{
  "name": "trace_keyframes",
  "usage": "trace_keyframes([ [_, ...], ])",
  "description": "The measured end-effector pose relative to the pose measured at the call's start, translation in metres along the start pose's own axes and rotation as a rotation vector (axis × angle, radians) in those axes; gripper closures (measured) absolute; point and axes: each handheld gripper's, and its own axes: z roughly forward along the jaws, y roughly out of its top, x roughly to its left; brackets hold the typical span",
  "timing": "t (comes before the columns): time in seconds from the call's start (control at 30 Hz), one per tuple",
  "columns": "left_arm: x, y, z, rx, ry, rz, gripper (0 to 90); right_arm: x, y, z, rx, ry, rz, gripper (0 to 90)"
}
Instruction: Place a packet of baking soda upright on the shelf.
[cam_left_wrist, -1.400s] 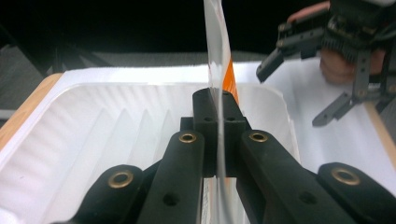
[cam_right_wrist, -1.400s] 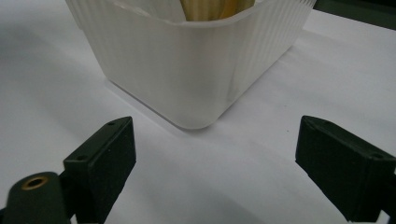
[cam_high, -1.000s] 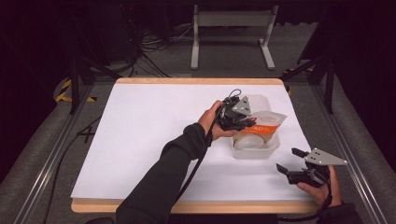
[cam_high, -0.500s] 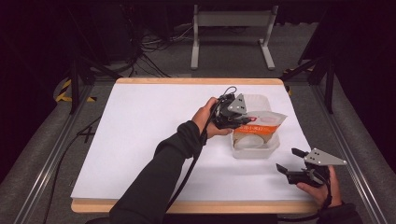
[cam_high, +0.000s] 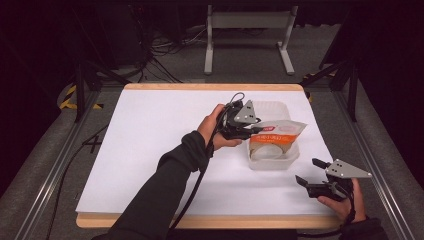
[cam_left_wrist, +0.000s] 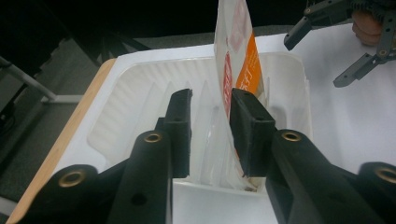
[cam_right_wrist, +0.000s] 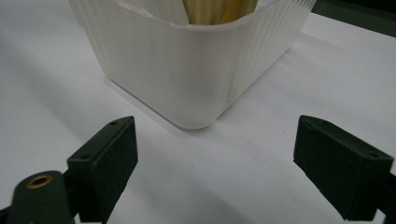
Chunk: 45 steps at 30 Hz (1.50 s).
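Pouch (cam_high: 276, 134), orange-and-white plastic, thin and floppy, lies across translucent ribbed plastic tub (cam_high: 272, 161) on white-covered table (cam_high: 150, 150). Left hand-held gripper (cam_left_wrist: 210, 126) jaws just opening, pouch edge between, pads look loose. Likely light, slippery; grip sealed edge. Right hand-held gripper (cam_high: 308, 172) spread wide, empty.

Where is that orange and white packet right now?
In the high view the packet lies across the top of the clear plastic tub on the right half of the white table, with the left gripper at its left end.
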Motion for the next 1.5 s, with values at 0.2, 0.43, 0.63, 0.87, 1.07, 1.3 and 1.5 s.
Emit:
trace_keyframes([
  [0.2, -0.002, -0.011, -0.015, -0.009, 0.022, -0.006, 64.0, 0.000, 0.000, 0.000, -0.001, -0.001, -0.001, 14.4],
  [0.43, -0.004, -0.031, -0.026, 0.008, 0.067, -0.030, 55.4, 0.002, 0.001, 0.001, 0.002, 0.001, -0.006, 14.4],
  [0.63, -0.006, -0.052, -0.032, 0.036, 0.100, -0.047, 47.4, 0.002, 0.001, 0.001, 0.004, -0.001, -0.008, 14.4],
  [0.87, -0.014, -0.087, -0.037, 0.092, 0.140, -0.090, 35.9, 0.003, 0.001, 0.001, 0.008, -0.002, -0.014, 14.4],
  [1.07, -0.017, -0.114, -0.044, 0.127, 0.159, -0.127, 30.0, 0.005, 0.001, 0.002, 0.009, 0.000, -0.020, 14.4],
  [1.3, -0.021, -0.136, -0.054, 0.149, 0.185, -0.161, 24.0, 0.006, 0.002, 0.003, 0.016, 0.000, -0.030, 14.4],
  [1.5, -0.025, -0.160, -0.070, 0.156, 0.214, -0.207, 20.4, 0.008, 0.002, 0.003, 0.017, -0.003, -0.039, 14.4],
])
